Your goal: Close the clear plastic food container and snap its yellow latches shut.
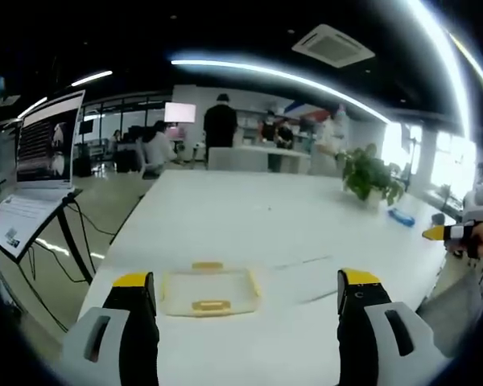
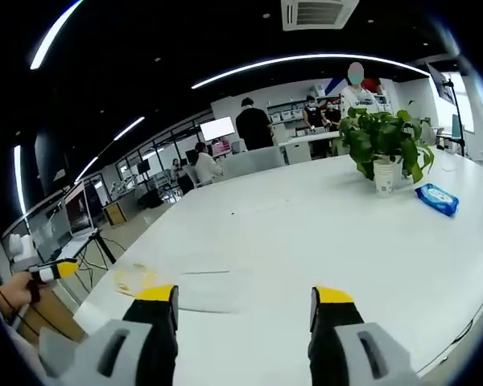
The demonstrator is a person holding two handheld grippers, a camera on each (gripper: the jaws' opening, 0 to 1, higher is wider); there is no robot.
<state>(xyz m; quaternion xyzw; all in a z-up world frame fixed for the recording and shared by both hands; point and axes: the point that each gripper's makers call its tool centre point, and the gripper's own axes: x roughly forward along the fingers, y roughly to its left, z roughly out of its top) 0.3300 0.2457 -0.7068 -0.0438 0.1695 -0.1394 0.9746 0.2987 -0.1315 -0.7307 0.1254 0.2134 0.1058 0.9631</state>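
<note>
Both our grippers, left and right, hang spread and empty above the table, the container lying ahead.

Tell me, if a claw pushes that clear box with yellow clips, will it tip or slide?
Probably slide: the clear box sits low and flat on the smooth white table. It looks empty, so likely light. Its thin plastic may flex a little when squeezed.

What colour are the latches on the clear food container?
Yellow; the latches on the clear container show best in the left gripper view.
</note>
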